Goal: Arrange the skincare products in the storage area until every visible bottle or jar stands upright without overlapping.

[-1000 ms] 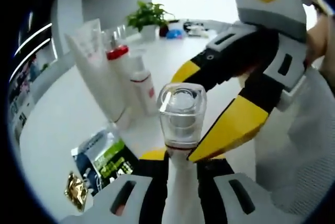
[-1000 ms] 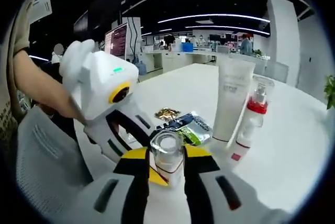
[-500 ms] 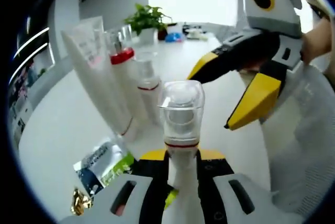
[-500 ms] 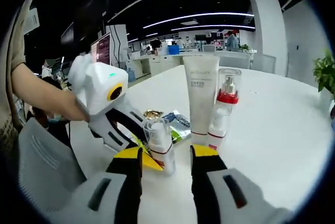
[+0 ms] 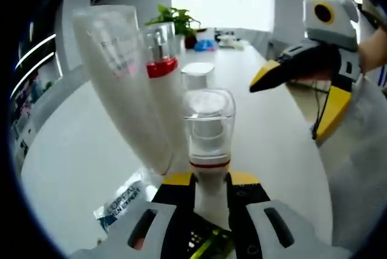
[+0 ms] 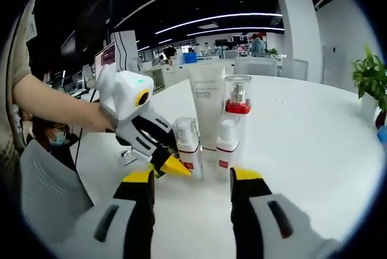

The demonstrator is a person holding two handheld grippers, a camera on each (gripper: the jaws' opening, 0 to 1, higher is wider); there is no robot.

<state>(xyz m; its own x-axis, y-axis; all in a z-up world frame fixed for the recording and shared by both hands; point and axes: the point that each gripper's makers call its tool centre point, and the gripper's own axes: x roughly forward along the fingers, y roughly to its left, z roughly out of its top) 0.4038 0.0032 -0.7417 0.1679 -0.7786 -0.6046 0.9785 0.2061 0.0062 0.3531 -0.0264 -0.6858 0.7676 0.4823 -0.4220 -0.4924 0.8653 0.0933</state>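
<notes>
Skincare bottle (image 5: 208,127) with its clear cap stands upright on the counter (image 6: 314,150), clamped low on its white body by my left claw (image 5: 208,177), just beside the white tube (image 5: 130,83) and red-collared pump bottle (image 6: 237,104). I judge it light, rigid and slick; grip the body, never the loose-looking cap. My right claw (image 6: 190,177) hangs apart, holding nothing.
</notes>
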